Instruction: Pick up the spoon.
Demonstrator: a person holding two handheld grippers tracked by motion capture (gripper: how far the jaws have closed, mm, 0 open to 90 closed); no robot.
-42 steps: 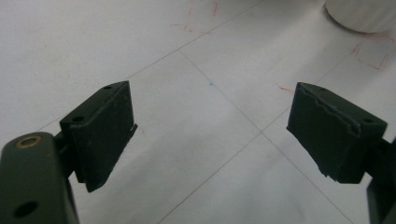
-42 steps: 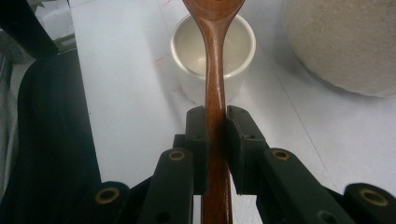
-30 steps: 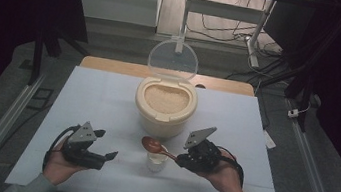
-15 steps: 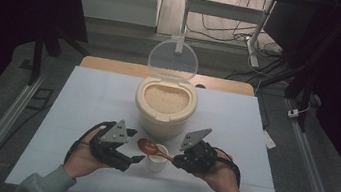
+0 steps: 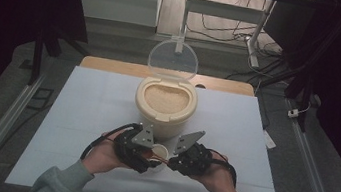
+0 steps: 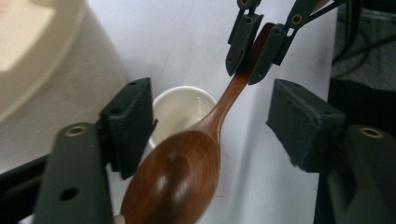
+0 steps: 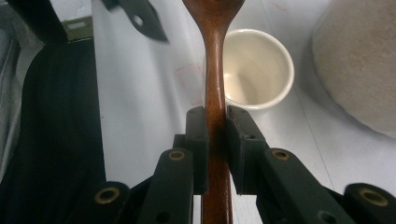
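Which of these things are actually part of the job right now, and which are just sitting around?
In use:
- wooden spoon, clamped in the right hand-held gripper
- small white cup below the spoon
- left hand-held gripper, open around the spoon's bowl
- tub of rice, its clear lid standing open

Just lying about:
- cables on the floor beyond the table
- white tag at the table's right edge

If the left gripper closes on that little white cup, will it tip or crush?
The white cup looks empty and thin-walled, so probably light and easily tipped or dented. The left gripper stands open around it; the wooden spoon above could knock it.
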